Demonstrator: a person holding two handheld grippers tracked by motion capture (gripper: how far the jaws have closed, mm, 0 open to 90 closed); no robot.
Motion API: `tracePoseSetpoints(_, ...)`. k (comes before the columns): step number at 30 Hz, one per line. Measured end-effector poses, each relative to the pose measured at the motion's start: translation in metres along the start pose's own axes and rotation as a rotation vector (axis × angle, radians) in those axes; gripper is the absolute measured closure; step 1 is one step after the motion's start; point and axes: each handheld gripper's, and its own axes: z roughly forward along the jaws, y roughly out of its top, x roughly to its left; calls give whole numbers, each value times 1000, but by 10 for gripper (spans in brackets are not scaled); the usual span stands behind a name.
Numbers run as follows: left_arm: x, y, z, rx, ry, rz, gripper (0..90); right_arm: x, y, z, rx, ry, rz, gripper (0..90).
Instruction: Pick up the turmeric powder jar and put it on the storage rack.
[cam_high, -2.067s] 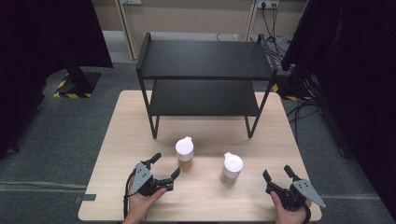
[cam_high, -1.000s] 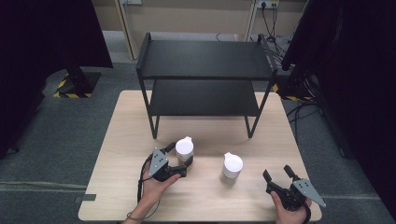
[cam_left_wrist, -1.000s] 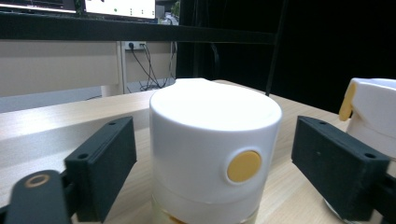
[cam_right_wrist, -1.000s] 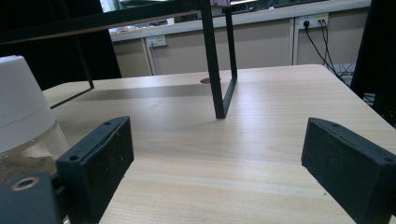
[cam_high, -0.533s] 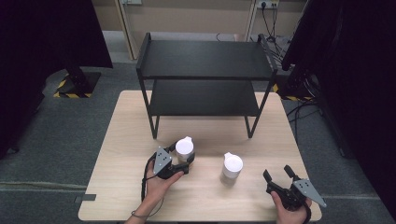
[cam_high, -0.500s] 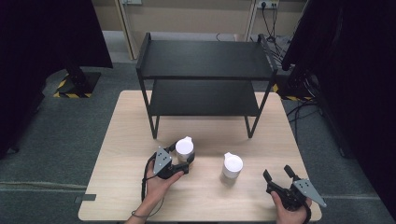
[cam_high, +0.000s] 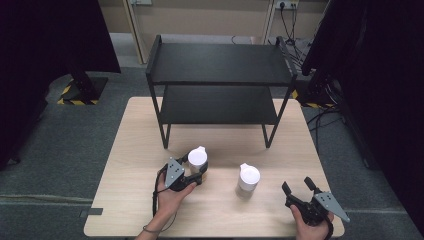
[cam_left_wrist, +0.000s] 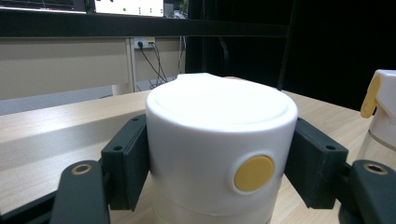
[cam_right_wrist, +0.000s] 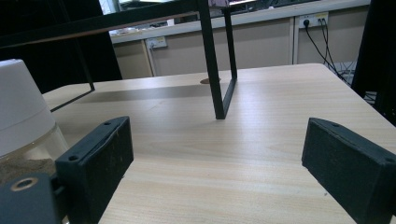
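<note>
Left gripper view: white-lidded jar (cam_left_wrist: 219, 154) sits between the left claw (cam_left_wrist: 224, 177) jaws.

Your wooden table (cam_high: 135, 150) has a black rack (cam_high: 220, 75) at the back and two white-capped jars (cam_high: 197, 161) (cam_high: 248, 180) in front.

A jar with a white lid (cam_high: 197, 158) is standing upright on the light wooden surface (cam_high: 135, 150), just in front of the black shelf's left front leg, and the left claw (cam_high: 199, 175) is bracketing it, one pad against each side of the lid. In the left claw's view the lid (cam_left_wrist: 219, 149) is showing a round yellow dot on its front and a flat recessed top, with a clear body just peeking beneath it.
</note>
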Motion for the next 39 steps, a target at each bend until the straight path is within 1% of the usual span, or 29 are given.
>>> tracePoseSetpoints(8,0,-2,0,-9,-2,-2,304,-1,0,0,-1,2,4,92)
tracePoseSetpoints(14,1,-2,-1,-13,-11,-25,305,-1,0,0,-1,1,4,92)
tracePoseSetpoints(19,2,0,-3,-33,-19,-30,305,-1,0,0,-1,1,5,92)
tracePoseSetpoints(31,6,17,-16,-88,-18,-30,305,-1,0,0,-2,1,6,92)
tracePoseSetpoints(39,8,31,-22,-123,-11,-20,305,-1,-1,0,-4,0,7,92)
